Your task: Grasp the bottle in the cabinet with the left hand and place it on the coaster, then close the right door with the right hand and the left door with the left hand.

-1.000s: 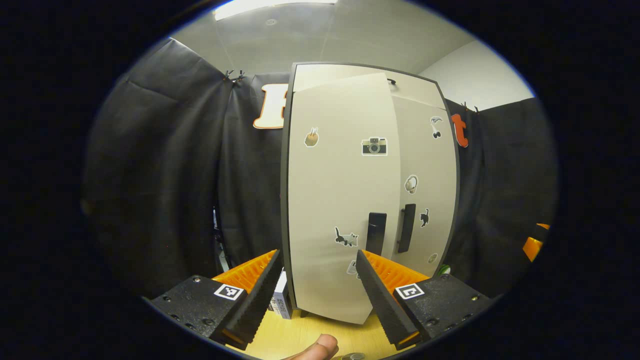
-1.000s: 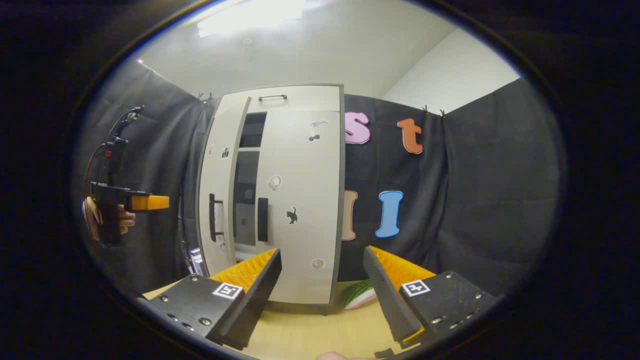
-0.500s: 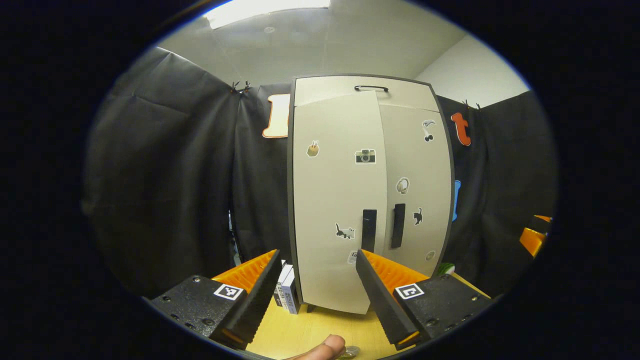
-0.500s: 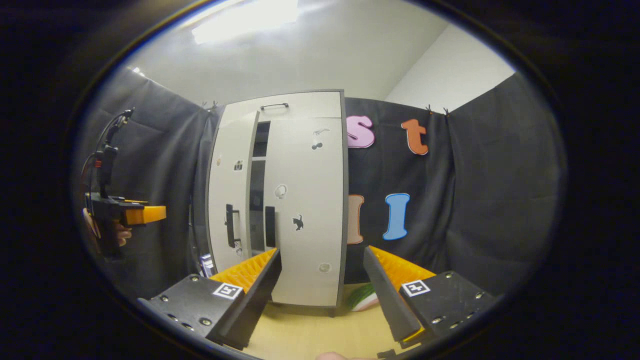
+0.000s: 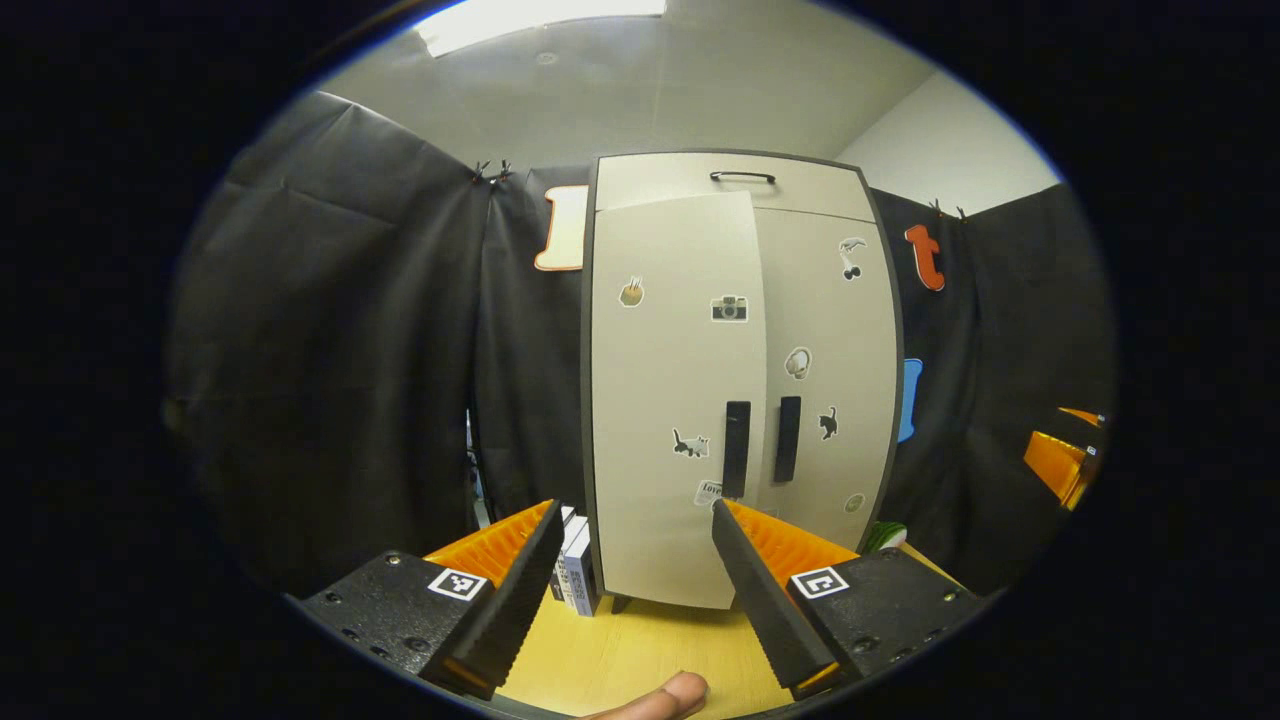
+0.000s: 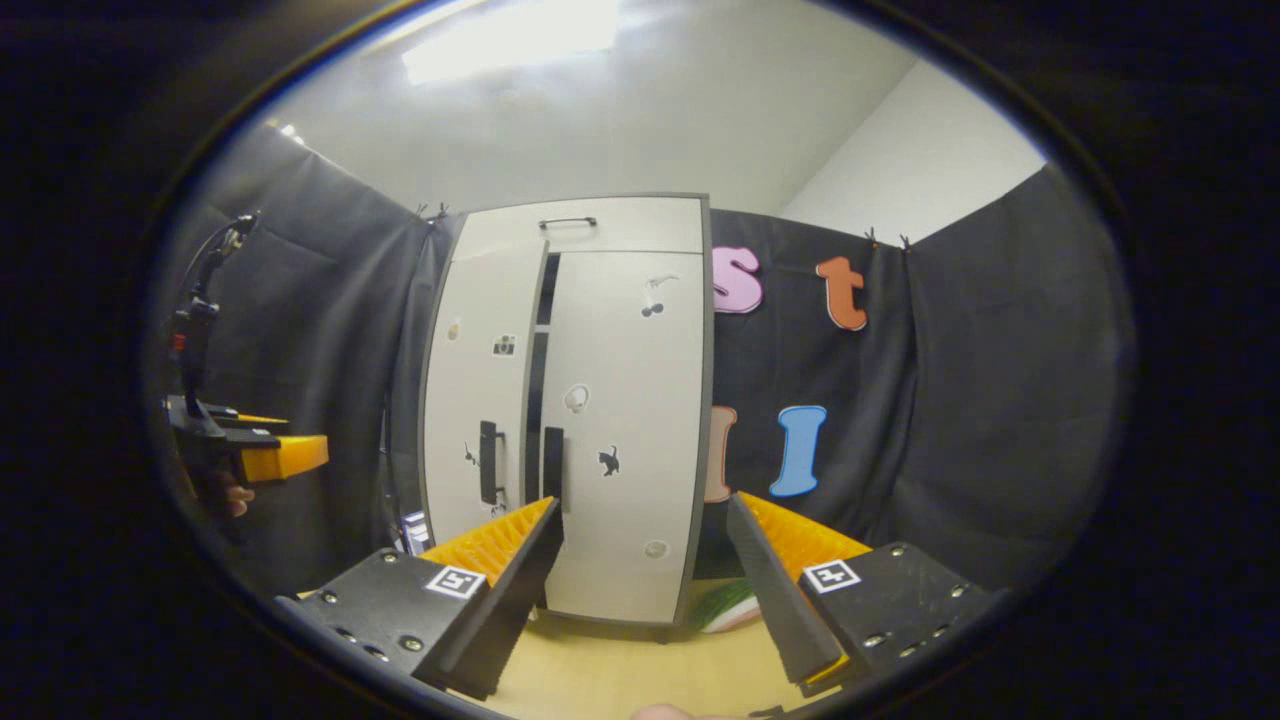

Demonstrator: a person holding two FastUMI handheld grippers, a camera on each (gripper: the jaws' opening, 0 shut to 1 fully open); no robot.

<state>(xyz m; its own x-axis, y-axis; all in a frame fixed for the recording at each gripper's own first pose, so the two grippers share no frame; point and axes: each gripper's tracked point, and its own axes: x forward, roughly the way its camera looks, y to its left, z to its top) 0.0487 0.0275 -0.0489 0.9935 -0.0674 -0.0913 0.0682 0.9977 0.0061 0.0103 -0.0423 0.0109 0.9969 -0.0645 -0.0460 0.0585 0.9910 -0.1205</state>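
1. The cabinet [image 5: 740, 380] stands upright on the pale wooden surface [image 5: 640, 650], its long axis vertical and its front facing both people-held tools.
2. The right door [image 6: 625, 430] looks flush with the frame. I judge that step done.
3. The left door [image 6: 480, 410] is nearly home, but in the right gripper view a dark vertical slit remains between the two doors, and its top edge sits a little proud of the frame in the left gripper view. I judge the last push is not quite finished.
4. The two dark door handles [image 5: 760, 460] stand side by side, both upright, close to the meeting line.
5. The left tongs [image 5: 630, 570] are held apart, clasping nothing, and sit back from the left door without touching it. From the side, the same tool [image 6: 270, 455] hangs well to the left of the cabinet.
6. The right tongs [image 6: 645, 570] are likewise apart and empty, aimed at the lower part of the right door.
7. As for the bottle and coaster, I cannot pick them out; something green and white [image 6: 725, 605] lies low beside the cabinet's right foot, but it is too hidden to name.
8. A few books [image 5: 575, 570] stand by the cabinet's left foot.
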